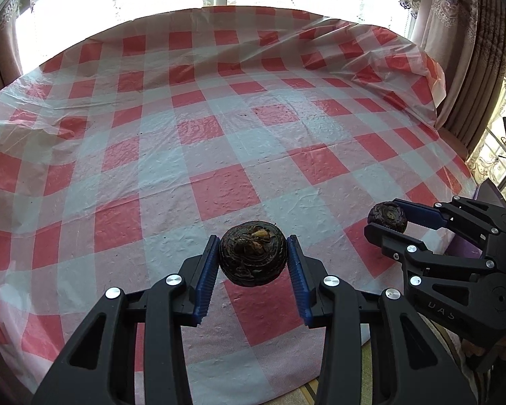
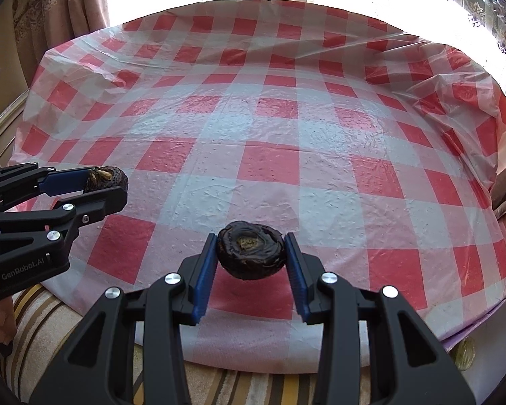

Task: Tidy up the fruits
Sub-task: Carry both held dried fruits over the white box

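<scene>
Both grippers loaded. Left gripper (image 1: 253, 256) is clamped on a dark, wrinkled, round fruit with a yellowish spot on top (image 1: 253, 258); the blue ribbed pads press on both sides, jaws only partly closed because of the fruit's width. It's lifted clear of the red-and-white checked plastic tablecloth (image 1: 219, 135). Right gripper (image 2: 251, 253) pinches a second dark wrinkled round fruit with a sunken tan centre (image 2: 251, 253), also off the cloth.

Progress, my read: pick-up done for both fruits, placing not yet done. No bowl, tray or other fruit visible ahead of either gripper, so destination can't be told. The grippers hang side by side over the table's near edge.
</scene>
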Available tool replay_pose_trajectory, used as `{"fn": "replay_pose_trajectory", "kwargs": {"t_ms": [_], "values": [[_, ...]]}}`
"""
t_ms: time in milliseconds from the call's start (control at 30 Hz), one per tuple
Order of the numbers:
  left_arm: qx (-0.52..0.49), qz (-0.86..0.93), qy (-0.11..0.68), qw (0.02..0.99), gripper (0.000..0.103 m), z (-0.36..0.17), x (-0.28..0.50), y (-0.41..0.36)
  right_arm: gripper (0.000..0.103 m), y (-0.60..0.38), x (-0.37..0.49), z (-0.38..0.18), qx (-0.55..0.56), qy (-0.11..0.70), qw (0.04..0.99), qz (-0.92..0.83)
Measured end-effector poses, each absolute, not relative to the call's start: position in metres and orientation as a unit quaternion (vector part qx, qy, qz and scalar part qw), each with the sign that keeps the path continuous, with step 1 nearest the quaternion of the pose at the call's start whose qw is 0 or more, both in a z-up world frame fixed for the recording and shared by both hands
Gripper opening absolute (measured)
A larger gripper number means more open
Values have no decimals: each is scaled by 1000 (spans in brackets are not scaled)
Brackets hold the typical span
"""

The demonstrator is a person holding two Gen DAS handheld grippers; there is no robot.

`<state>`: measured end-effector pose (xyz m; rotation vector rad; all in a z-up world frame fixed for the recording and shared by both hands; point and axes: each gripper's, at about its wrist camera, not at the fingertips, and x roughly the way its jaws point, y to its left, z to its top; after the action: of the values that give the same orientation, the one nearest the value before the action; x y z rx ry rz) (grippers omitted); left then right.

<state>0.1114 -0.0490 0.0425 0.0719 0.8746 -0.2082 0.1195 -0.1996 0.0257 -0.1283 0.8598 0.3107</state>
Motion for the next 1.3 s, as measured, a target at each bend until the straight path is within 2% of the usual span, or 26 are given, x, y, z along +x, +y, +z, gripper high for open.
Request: {"fn": "replay_pose_trajectory", "kwargs": {"t_ms": [1300], "values": [[109, -177, 382, 901, 38, 96, 97, -140, 40, -305, 86, 56, -22, 386, 919, 77]]}}
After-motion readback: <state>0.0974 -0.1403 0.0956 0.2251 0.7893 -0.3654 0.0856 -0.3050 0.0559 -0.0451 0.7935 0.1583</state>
